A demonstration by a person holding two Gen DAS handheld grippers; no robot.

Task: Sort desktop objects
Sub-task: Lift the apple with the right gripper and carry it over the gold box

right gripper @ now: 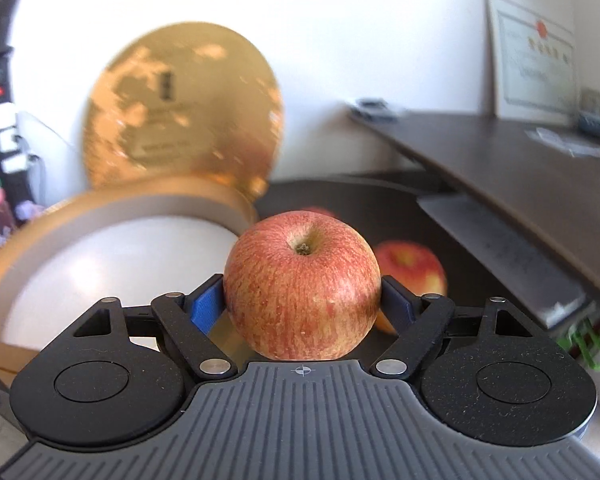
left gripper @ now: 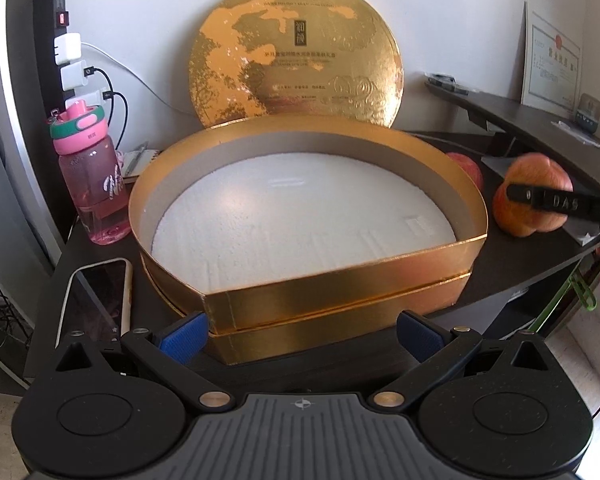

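Held apple (right gripper: 302, 285): red-yellow, stem cavity facing the camera, clamped between the blue pads (right gripper: 206, 308) of the right gripper (right gripper: 302, 300); raised just past the right edge of the gold box (left gripper: 340, 284).
Right gripper, seen from left wrist view (left gripper: 556, 202): one black finger crosses the front of the held apple (left gripper: 534, 196); this view does not show the jaws.
Left gripper (left gripper: 302, 336): jaws wide apart, nothing between them, hovering at the box's flat front wall near the desk's front edge.
Gold box: open, white foam floor, nothing inside; sits mid-desk (left gripper: 500, 268).
Box lid (left gripper: 296, 60): round, gold, standing on edge against the wall behind the box.
Second apple (right gripper: 412, 268): on the desk right of the box, behind the held one; in the left view only a sliver (left gripper: 466, 166) shows past the box rim.
Third apple (right gripper: 320, 212): right view only, a red edge peeking over the held apple.
Phone (left gripper: 96, 300): flat on the desk's front left corner.
Pink bottle (left gripper: 90, 176): upright at the left edge, beside the box.
Upper shelf (right gripper: 520, 176): right, carrying a framed certificate (right gripper: 534, 56).
Image quality: right view background blurred.
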